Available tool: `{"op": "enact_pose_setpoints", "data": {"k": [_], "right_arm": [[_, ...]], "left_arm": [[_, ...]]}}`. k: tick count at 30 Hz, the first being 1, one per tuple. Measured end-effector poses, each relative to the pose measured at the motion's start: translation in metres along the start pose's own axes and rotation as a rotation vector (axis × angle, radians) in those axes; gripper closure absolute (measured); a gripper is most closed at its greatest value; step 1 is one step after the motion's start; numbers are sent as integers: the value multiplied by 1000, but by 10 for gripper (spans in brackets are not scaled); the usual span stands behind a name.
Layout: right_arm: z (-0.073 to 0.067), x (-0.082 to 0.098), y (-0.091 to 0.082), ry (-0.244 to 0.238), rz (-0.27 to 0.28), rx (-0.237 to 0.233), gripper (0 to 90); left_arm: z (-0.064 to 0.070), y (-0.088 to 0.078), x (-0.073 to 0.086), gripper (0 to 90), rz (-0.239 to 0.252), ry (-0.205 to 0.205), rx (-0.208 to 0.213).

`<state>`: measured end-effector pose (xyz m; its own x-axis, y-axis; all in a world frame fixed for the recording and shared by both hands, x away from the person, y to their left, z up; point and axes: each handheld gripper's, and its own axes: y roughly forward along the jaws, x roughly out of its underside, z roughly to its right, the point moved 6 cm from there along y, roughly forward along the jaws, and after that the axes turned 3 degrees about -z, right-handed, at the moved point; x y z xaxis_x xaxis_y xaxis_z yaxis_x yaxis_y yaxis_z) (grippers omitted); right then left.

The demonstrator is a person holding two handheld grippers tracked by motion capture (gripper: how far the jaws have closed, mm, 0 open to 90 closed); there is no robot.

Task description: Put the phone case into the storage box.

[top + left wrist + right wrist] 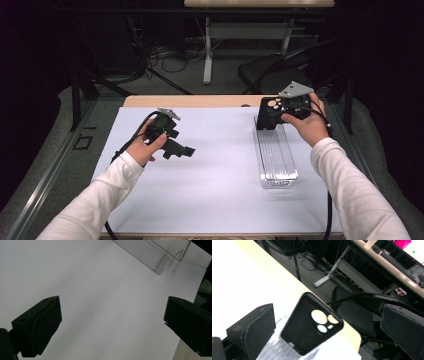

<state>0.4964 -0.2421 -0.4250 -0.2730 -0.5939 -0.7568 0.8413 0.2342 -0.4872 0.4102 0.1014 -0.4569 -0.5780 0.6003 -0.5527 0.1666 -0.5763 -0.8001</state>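
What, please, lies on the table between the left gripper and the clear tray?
Nothing: between the left gripper and the clear tray only bare white table cover lies, as the high view shows.

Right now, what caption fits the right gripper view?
Black phone case standing in a clear tray between open jaws.
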Motion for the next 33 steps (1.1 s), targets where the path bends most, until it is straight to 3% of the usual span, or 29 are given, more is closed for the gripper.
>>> {"op": "enact_pose_setpoints", "data": {"k": [5,8,17,29,33], "right_arm": [[-8,-6,-6,67,3,-31,0],[-12,-9,-9,138,3,-58,0],[-16,-21,-18,260,31,-118,0],[-30,-27,-26,228,19,-146,0],[-41,-30,-32,194,23,-160,0]], "left_arm": [[-1,-3,-2,17,12,-6,0],[-2,-5,-3,16,20,-7,-2],[-2,-9,-2,17,37,-5,-19],[-1,-14,-1,17,47,-9,-24],[0,-15,1,17,49,-11,-26]]}}
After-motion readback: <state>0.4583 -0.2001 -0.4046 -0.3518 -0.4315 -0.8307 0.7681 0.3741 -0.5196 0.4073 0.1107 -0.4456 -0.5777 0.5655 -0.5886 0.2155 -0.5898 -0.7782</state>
